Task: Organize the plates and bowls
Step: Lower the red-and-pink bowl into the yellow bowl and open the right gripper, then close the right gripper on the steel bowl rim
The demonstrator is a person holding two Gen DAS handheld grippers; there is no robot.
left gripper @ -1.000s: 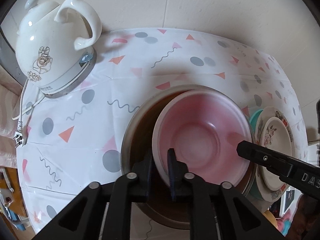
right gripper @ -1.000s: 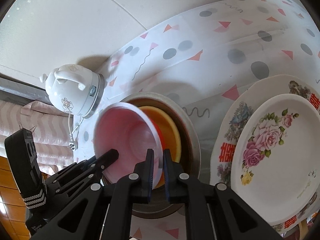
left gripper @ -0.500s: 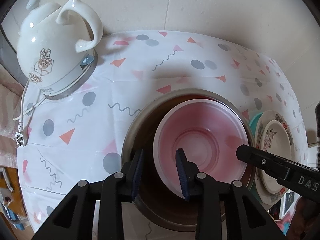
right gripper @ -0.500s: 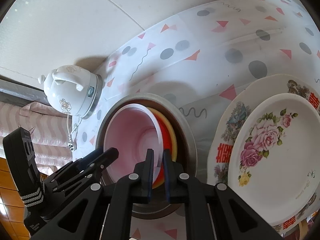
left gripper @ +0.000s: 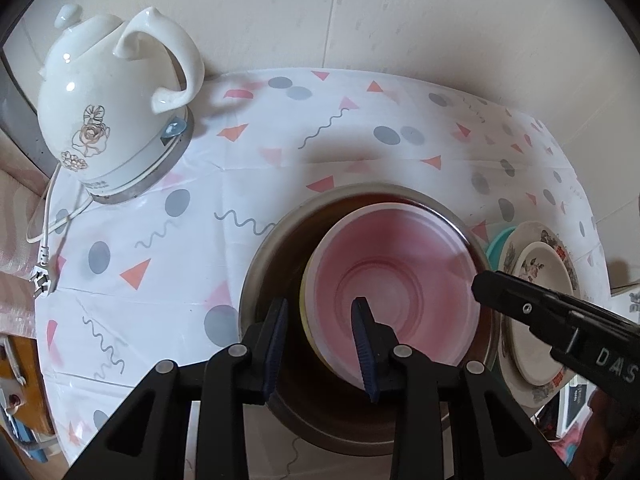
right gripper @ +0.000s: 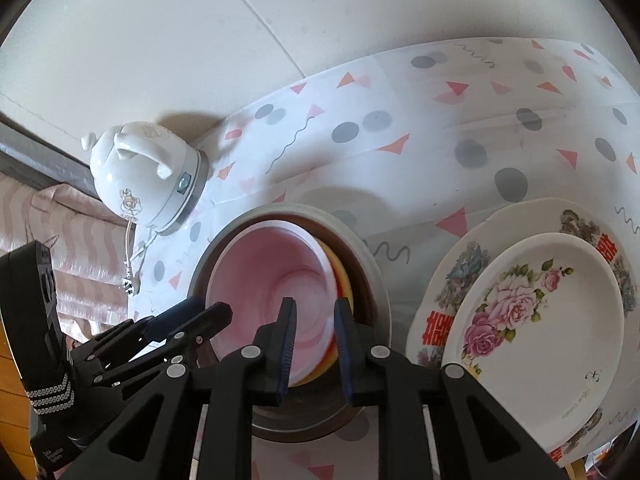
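Note:
A pink bowl sits nested on yellow and orange bowls inside a wide steel bowl. My left gripper is open and straddles the pink bowl's near left rim, its pads apart from it. My right gripper straddles the opposite rim. Its jaws are opening and the pads no longer press on the rim. In the right wrist view, the left gripper shows at the bowl's left edge. Two floral plates lie stacked to the right of the steel bowl.
A white ceramic kettle stands on its base at the back left, its cord and plug trailing over the patterned tablecloth. A teal dish edge shows under the plates. A wall runs behind the table.
The pink bowl, tilted and gripped at both rims, has settled level into the steel bowl. The left gripper opened first, then the right jaws parted.

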